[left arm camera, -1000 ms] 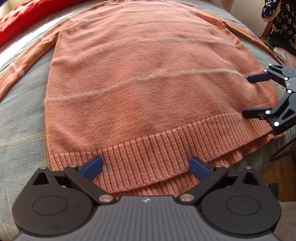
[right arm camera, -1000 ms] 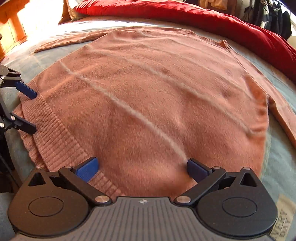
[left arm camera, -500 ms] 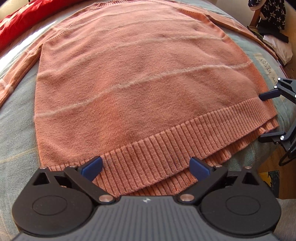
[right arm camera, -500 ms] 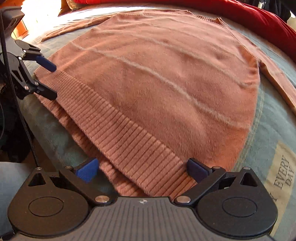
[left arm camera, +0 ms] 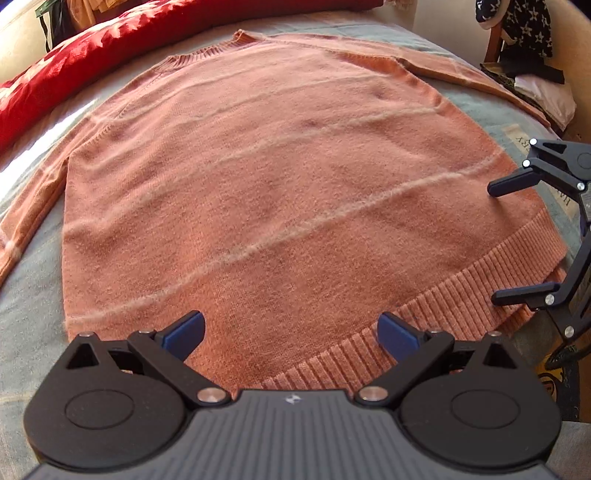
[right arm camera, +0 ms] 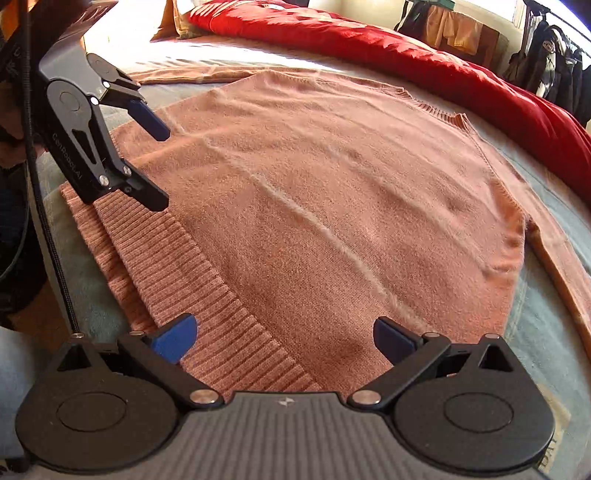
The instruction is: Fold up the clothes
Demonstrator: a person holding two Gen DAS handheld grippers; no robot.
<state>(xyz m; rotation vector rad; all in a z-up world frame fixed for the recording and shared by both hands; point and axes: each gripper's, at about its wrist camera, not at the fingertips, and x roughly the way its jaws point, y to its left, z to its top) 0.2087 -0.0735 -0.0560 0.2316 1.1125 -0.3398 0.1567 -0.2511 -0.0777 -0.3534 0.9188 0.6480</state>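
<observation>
Sweater (left arm camera: 280, 192) flat (both grippers' jaws apart).

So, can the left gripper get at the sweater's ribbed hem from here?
Probably yes: the left gripper hangs open just above the ribbed hem, nothing lies between them, and the right gripper sits off to the side.

This is a bedroom in a home. A bed with a pale blue-grey printed cover (right arm camera: 546, 192) fills both views, and a salmon-pink knitted sweater with thin pale stripes (left arm camera: 280, 192) lies spread flat on it. A bright red patterned quilt (right arm camera: 424, 62) is bunched along the far side of the bed. Beyond it, dark jackets and other garments hang on a rail (right arm camera: 546, 62) near a window. In the left wrist view, a dark star-printed cloth (left arm camera: 517, 26) drapes over a wooden chair holding folded white fabric (left arm camera: 546, 96).
</observation>
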